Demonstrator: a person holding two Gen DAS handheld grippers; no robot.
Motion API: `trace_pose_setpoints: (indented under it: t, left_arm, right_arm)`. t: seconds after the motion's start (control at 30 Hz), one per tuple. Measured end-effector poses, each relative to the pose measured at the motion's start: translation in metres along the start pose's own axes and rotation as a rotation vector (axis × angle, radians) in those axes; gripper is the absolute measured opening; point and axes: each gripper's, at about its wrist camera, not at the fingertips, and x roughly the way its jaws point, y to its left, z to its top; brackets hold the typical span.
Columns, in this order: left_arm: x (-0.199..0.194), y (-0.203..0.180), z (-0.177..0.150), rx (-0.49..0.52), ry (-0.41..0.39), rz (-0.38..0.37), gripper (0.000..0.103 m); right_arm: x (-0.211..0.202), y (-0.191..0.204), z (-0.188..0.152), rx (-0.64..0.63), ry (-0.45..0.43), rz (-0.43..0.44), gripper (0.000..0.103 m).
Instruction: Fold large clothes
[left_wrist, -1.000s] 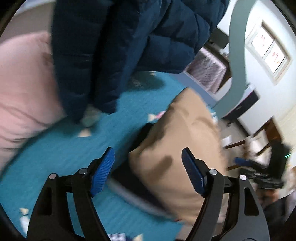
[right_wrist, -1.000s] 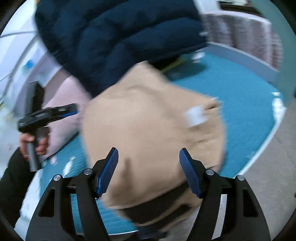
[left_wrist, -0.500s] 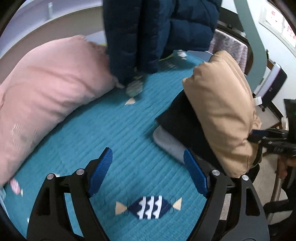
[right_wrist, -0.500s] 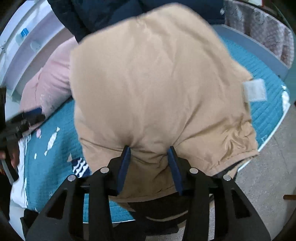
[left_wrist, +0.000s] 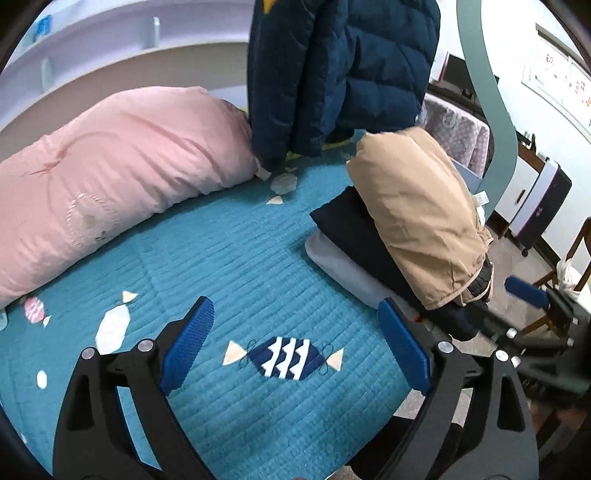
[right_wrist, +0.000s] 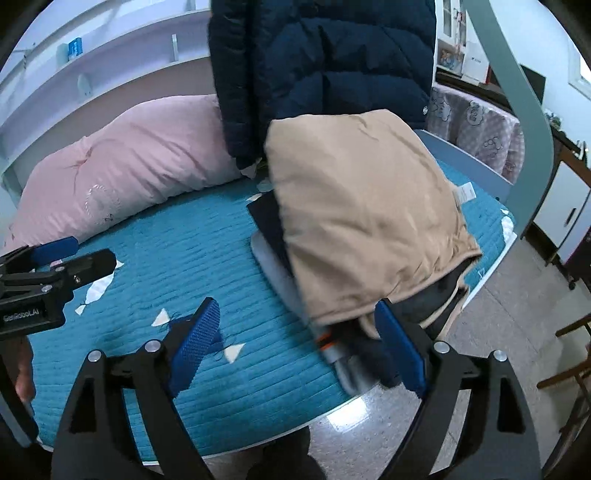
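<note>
A folded tan jacket (left_wrist: 417, 221) (right_wrist: 362, 214) lies on top of a stack with a black garment (left_wrist: 351, 229) and a grey one (left_wrist: 343, 266), at the right side of the teal quilted bed (left_wrist: 221, 258). My left gripper (left_wrist: 295, 317) hovers over bare quilt to the left of the stack, its jaws opening with nothing between them. My right gripper (right_wrist: 297, 314) sits just in front of the stack's near corner, jaws opening, pads clear of the cloth. Each gripper shows at the edge of the other's view: the right gripper (left_wrist: 524, 291), the left gripper (right_wrist: 55, 258).
A navy puffer jacket (left_wrist: 340, 74) (right_wrist: 321, 66) hangs over the back of the bed. A long pink pillow (left_wrist: 110, 170) (right_wrist: 122, 170) lies along the far left. The bed's edge drops to tiled floor (right_wrist: 498, 332); a wooden chair (right_wrist: 569, 350) and a cabinet (left_wrist: 543, 206) stand at the right.
The right gripper pinched the tan jacket's edge half a second ago and has let it go. Both grippers have drawn back, and the jacket now rests on the stack.
</note>
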Motion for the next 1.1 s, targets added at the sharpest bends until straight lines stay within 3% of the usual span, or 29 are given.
trace_pose_setpoints:
  t: [0.07,0.17,0.67,0.93,1.1]
  left_arm:
    - [-0.008,0.001,-0.009,-0.004,-0.011,0.008,0.093]
    - [-0.019,0.002,-0.017,-0.007,-0.039,0.002,0.096]
    - [-0.065,0.008,-0.039,0.016,-0.158,-0.003,0.098]
    - [-0.096,0.017,-0.053,-0.007,-0.187,-0.013,0.098]
    - [-0.135,0.022,-0.063,-0.017,-0.235,0.033,0.098]
  right_arm:
    - [-0.006,0.012,-0.007,0.012,0.01,-0.003,0.083]
    - [-0.017,0.024,-0.012,0.012,-0.011,-0.038,0.091]
    - [-0.054,0.058,-0.023,-0.021,-0.053,-0.113,0.091]
    - [-0.071,0.069,-0.028,-0.037,-0.066,-0.113,0.091]
    - [-0.095,0.084,-0.031,-0.063,-0.098,-0.081,0.091]
